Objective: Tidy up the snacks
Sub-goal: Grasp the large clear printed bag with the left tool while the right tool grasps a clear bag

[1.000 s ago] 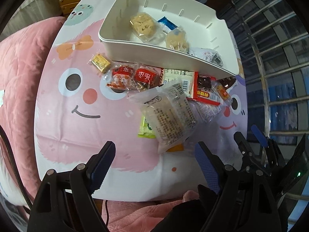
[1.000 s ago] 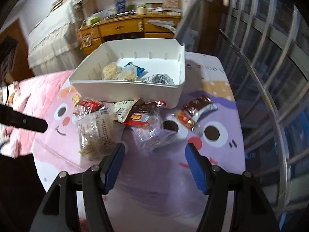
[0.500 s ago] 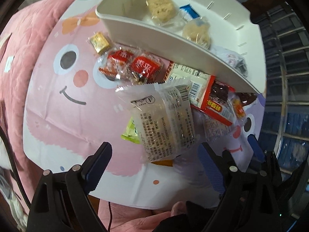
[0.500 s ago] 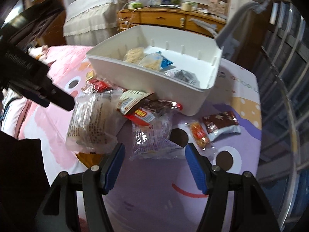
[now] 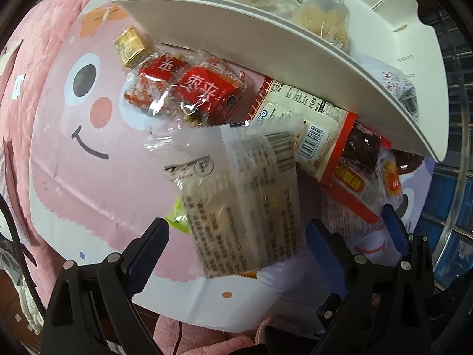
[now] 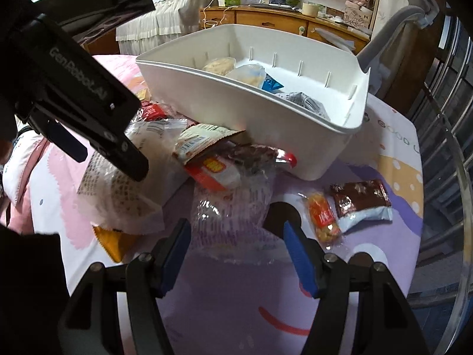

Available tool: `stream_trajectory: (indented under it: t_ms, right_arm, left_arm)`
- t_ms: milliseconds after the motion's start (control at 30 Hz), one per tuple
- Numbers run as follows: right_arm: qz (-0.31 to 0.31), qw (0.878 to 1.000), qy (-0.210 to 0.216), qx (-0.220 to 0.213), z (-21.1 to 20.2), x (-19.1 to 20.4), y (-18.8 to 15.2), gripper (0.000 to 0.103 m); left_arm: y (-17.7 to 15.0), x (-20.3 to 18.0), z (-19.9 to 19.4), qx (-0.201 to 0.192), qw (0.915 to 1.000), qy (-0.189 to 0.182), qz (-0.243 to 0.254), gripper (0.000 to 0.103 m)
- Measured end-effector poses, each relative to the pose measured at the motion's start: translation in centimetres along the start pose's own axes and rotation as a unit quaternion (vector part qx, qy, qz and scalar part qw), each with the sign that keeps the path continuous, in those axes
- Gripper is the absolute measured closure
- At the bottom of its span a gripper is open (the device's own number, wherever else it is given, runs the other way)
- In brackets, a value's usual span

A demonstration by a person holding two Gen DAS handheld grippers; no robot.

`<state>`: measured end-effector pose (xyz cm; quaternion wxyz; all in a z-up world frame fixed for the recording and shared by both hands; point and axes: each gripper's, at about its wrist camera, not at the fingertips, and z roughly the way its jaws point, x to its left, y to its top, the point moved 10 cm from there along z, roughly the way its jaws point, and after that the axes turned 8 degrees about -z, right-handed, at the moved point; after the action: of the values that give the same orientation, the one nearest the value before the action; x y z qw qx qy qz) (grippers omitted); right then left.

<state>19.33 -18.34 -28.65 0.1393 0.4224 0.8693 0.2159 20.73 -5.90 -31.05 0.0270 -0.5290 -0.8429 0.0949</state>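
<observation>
A white bin [image 5: 266, 56] stands on the cartoon-face mat with several wrapped snacks inside. A heap of packets lies against its near wall. My left gripper [image 5: 236, 245] points steeply down over a translucent white packet [image 5: 245, 201] with printed text. Its jaws are opening, the packet's lower end lies between the pads, and they do not press it. My right gripper [image 6: 236, 251] is open, with a crinkled clear packet [image 6: 233, 213] just ahead of and between its tips, untouched. The bin [image 6: 236, 109] rises behind.
Red wrapped sweets [image 5: 207, 91], a gold cube [image 5: 131, 46] and a red-and-white packet [image 5: 319, 136] lie by the bin. A brown packet [image 6: 357, 198] and a small orange snack [image 6: 322, 216] sit to the right. A metal railing [image 6: 443, 148] borders the mat; a pink quilt [image 5: 26, 88] lies left.
Both grippers have sunk toward the heap, so the packets look larger. The left jaws stand wider than before. The left tool has come into the right view's upper left.
</observation>
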Motion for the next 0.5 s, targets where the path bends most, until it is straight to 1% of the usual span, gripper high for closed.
stream_trajectory:
  t_ms: [133, 267, 433, 467, 500]
  right_arm:
    - [0.019, 0.999, 0.026, 0.011, 1.1, 0.2, 0.0, 0.035]
    - [0.012, 0.999, 0.035, 0.014, 2.0, 0.5, 0.0, 0.035]
    - [0.018, 0.998, 0.047, 0.022, 3.0, 1.0, -0.1, 0.035]
    - [0.020, 0.998, 0.050, 0.025, 3.2, 1.1, -0.1, 0.035]
    - [0.022, 0.998, 0.052, 0.027, 3.4, 1.1, 0.0, 0.035]
  left_arm:
    - [0.5, -0.5, 1.0, 0.006, 0.9999, 0.007, -0.008, 0.010]
    - [1.0, -0.7, 1.8, 0.012, 0.9997, 0.014, -0.014, 0.010]
    - [1.7, -1.4, 2.6, 0.018, 0.9996, 0.014, -0.017, 0.010]
    - [1.7, -1.6, 2.8, 0.020, 0.9996, 0.012, -0.018, 0.012]
    - [1.7, -1.8, 2.8, 0.021, 0.9996, 0.010, -0.019, 0.016]
